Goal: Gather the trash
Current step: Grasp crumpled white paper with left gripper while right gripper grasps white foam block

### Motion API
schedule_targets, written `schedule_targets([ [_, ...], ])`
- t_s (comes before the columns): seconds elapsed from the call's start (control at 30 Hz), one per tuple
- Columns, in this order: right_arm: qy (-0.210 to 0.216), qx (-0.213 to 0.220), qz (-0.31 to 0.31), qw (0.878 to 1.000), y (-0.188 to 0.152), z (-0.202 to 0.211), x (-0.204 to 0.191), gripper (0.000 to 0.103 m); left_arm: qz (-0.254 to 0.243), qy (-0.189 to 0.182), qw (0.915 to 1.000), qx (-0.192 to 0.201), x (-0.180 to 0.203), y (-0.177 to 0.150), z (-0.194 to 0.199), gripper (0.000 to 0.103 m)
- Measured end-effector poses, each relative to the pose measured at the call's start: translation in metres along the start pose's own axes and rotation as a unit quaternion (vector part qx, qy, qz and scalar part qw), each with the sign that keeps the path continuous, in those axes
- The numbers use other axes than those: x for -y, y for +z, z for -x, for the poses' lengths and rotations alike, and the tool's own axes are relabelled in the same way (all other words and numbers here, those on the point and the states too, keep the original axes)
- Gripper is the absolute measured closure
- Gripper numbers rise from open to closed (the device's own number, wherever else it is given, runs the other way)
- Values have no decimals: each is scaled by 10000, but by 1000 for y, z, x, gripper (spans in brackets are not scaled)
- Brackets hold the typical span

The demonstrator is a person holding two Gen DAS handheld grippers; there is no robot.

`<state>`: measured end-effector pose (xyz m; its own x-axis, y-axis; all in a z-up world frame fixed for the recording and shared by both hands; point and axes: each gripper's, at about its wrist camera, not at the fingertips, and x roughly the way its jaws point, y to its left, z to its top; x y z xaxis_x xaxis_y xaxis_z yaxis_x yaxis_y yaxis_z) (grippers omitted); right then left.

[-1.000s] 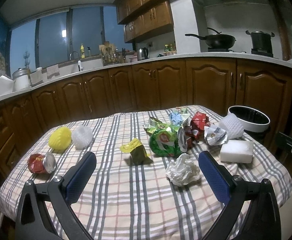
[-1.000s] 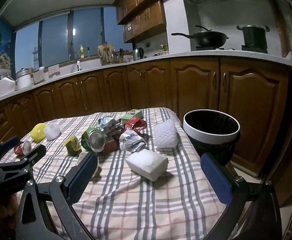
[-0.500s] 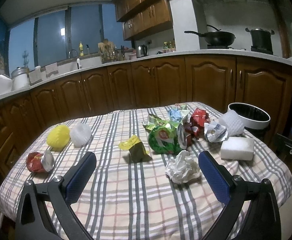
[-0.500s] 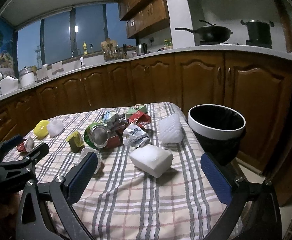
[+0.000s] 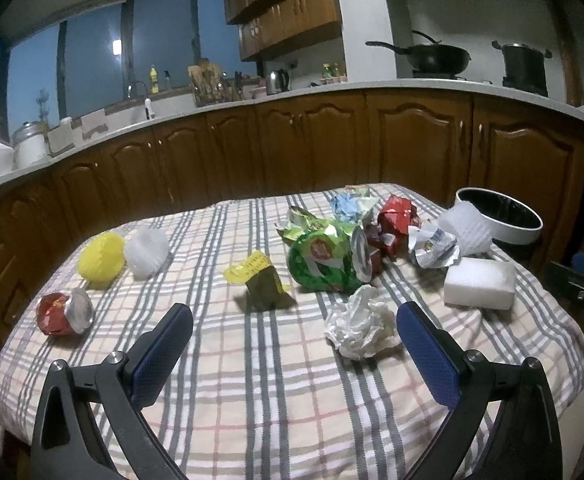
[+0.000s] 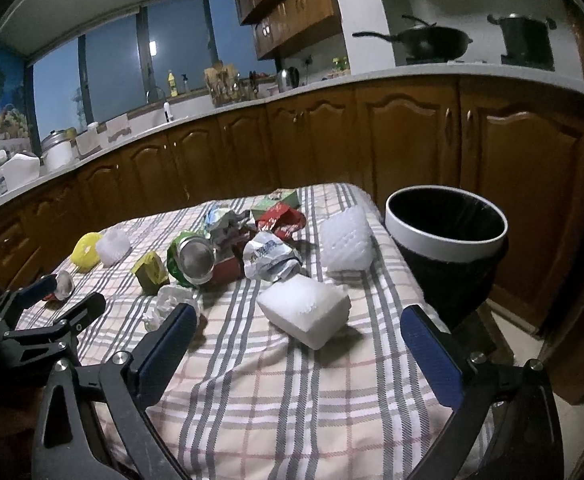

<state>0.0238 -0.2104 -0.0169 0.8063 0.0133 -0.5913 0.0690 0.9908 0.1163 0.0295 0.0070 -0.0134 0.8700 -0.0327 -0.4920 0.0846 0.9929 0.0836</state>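
Note:
Trash lies scattered on a plaid tablecloth (image 5: 252, 380). A crumpled white paper ball (image 5: 359, 328) sits just ahead of my open, empty left gripper (image 5: 292, 344), near its right finger. Beyond lie a yellow-green wrapper (image 5: 260, 280), a green bag (image 5: 323, 260), red wrappers (image 5: 395, 220) and a white foam block (image 5: 479, 284). My right gripper (image 6: 295, 344) is open and empty, with the foam block (image 6: 303, 312) just ahead between its fingers. A black bin with a white rim (image 6: 445, 248) stands off the table's right edge.
A yellow net ball (image 5: 102, 256), a white net ball (image 5: 146, 252) and a crushed red can (image 5: 64, 314) lie at the table's left. A white foam net (image 6: 345, 244) lies near the bin. Wooden cabinets (image 5: 331, 148) run behind. The left gripper shows in the right wrist view (image 6: 48, 312).
Both grippers have moved slightly forward over the table, so the trash looks a little closer. Nothing was taken hold of.

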Motion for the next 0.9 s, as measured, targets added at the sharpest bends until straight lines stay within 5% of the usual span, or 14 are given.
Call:
schedule_targets([
  [0.53, 654, -1450, 71, 9872, 4, -95, 33, 29, -130, -801, 9877, -1336, 13, 22, -88, 19],
  [0.67, 981, -1609, -91, 9820, 4, -105, 40, 46, -322, -1090, 9829, -1451, 19, 20, -105, 41],
  [0.8, 1019, -1586, -127, 9820, 2, -99, 42, 50, -502, -1234, 9814, -1385, 27, 22, -102, 64],
  [0.9, 1052, -1526, -280, 9823, 2, -91, 46, 51, -465, -1395, 9803, -1320, 26, 25, -96, 68],
])
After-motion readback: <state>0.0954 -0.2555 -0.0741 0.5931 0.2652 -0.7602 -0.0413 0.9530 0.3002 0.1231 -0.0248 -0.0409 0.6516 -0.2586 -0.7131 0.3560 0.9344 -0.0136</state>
